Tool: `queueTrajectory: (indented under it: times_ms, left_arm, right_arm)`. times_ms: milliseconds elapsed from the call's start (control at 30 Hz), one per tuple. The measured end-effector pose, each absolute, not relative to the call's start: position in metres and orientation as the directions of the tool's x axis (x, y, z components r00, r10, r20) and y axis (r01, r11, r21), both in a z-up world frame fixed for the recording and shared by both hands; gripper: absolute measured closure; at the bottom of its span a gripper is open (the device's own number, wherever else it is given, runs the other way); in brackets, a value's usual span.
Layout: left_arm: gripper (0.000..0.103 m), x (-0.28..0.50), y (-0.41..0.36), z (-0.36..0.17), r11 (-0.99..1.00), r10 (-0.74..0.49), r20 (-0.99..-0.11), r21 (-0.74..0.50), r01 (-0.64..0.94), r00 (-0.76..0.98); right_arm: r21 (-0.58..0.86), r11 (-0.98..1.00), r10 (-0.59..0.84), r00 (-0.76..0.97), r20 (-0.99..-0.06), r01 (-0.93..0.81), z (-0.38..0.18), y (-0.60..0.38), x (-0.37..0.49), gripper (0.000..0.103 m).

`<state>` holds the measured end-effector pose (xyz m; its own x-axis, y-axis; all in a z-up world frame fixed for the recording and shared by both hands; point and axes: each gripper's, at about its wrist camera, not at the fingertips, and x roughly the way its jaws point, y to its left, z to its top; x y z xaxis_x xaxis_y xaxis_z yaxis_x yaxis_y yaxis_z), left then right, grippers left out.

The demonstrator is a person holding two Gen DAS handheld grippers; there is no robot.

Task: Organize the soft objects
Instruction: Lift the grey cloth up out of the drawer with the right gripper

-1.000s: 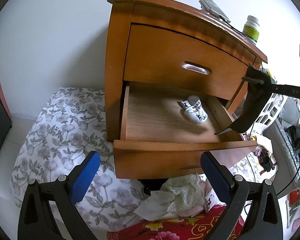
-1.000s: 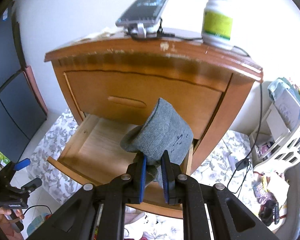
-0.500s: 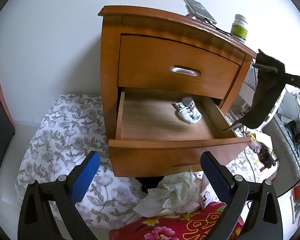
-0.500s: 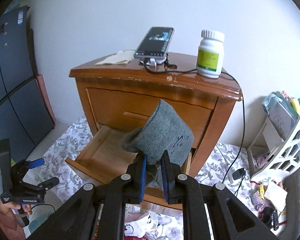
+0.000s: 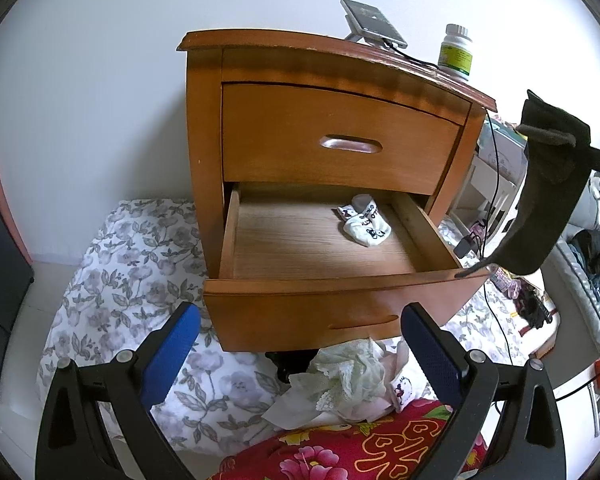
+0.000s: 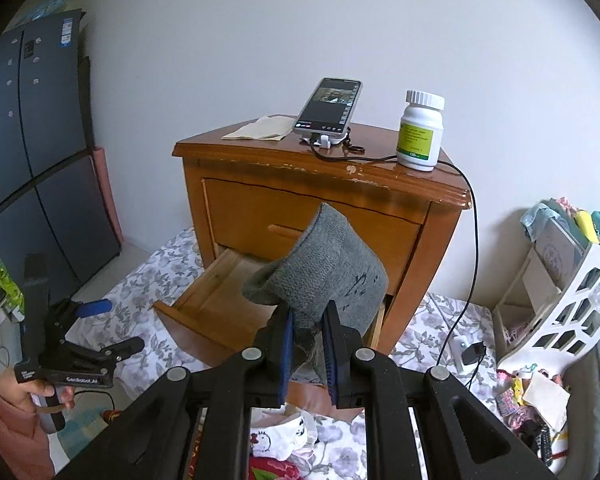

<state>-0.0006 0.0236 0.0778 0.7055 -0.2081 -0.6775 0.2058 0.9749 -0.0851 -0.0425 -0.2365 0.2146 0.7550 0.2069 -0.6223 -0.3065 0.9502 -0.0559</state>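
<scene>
The nightstand (image 5: 340, 140) stands against the wall, and its lower drawer (image 5: 324, 248) is pulled out, with one small white sock (image 5: 366, 226) lying at the back right of it. On the floor in front of the nightstand, just below the drawer front, lies a heap of soft things (image 5: 352, 376), among them a pale lace cloth and another white sock.

The right gripper (image 6: 307, 354) is pinching a grey sock (image 6: 328, 272) between its blue pads. The sock hangs in the air to the right of the nightstand, above the level of the drawer and not over it. The left gripper (image 5: 300, 356) is spread wide with nothing between its pads, in front of the drawer.

I judge the step in hand is carrying the grey sock to the drawer. The next move needs the right gripper to go over the open drawer, come lower, and then release beside the white sock.
</scene>
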Motion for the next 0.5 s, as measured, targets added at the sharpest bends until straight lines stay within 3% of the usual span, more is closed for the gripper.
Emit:
queueTrajectory:
  times_ms: [500]
  left_arm:
    - [0.003,-0.008,0.027,0.076,0.978,-0.198,-0.682,-0.088,0.190,0.704]
  right_arm:
    - [-0.058,0.921,0.236,0.671,-0.703,-0.386,0.177,-0.211,-0.055,0.088]
